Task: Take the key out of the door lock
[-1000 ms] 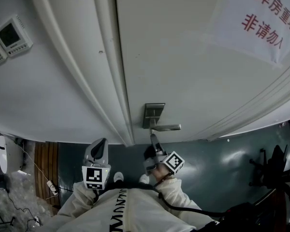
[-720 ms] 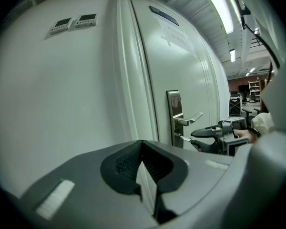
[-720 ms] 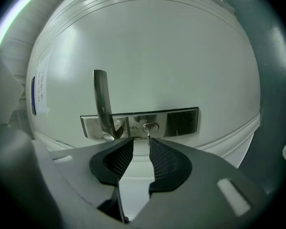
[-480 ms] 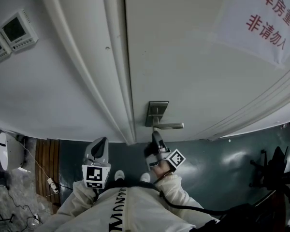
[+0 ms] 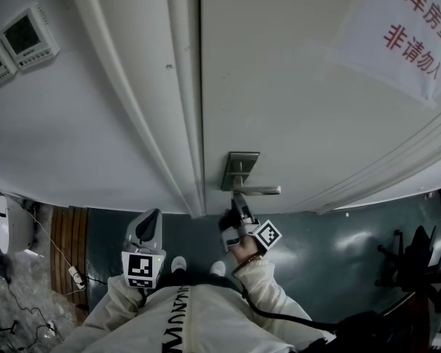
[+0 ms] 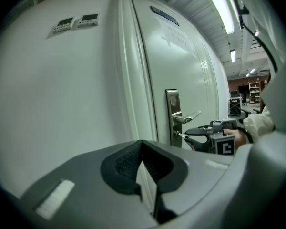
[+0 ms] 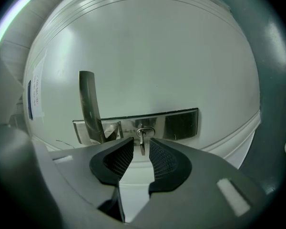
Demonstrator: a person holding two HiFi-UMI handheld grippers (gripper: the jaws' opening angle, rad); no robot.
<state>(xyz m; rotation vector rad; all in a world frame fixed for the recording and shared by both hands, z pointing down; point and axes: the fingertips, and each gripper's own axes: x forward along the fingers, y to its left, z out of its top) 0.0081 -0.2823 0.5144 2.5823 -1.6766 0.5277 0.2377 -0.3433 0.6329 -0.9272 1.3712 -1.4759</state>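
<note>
A: Head view looks steeply down the door (image 5: 279, 87) from above, lock plate (image 5: 239, 169) mid-frame.
B: Right gripper view faces that plate close up; left gripper view sees it sidelong (from farther back).

Both arms, in white sleeves (image 5: 275, 300), are bent and reach forward from the torso. The left gripper (image 5: 153, 216) is held low, behind and to the left of the right one. Its jaws are closed together with nothing between them. The right gripper (image 5: 238, 198) is pushed further ahead, with its marker cube (image 5: 265, 235) tilted up and to the right. Its jaws stand apart with the key (image 7: 141, 140) between the pads (image 7: 121, 159), which touch it on neither side.
</note>
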